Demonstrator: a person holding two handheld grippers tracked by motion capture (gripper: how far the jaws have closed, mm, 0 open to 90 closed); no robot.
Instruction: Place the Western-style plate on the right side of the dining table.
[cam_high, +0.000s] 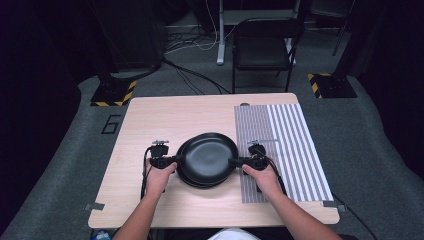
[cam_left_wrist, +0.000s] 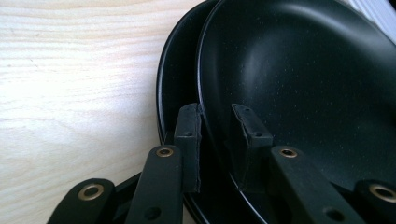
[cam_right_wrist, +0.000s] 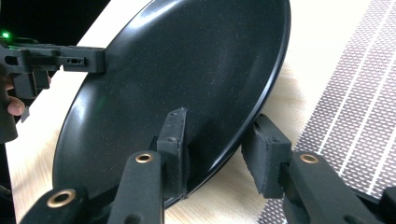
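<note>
High view: two stacked black plates (cam_high: 207, 159) sit mid-desk (cam_high: 150, 120), their right edge just beside a striped mat (cam_high: 290, 145). Left gripper (cam_high: 169, 161) and right gripper (cam_high: 239, 161) meet opposite rims. Left gripper view: the jaws straddle the upper plate (cam_left_wrist: 303, 93) rim, one pad in the gap above the lower plate (cam_left_wrist: 175, 79); contact cannot be told. Right gripper view: the jaws stand apart around the tilted rim, one pad touching. Bare desk lies ahead and to the left.
</note>
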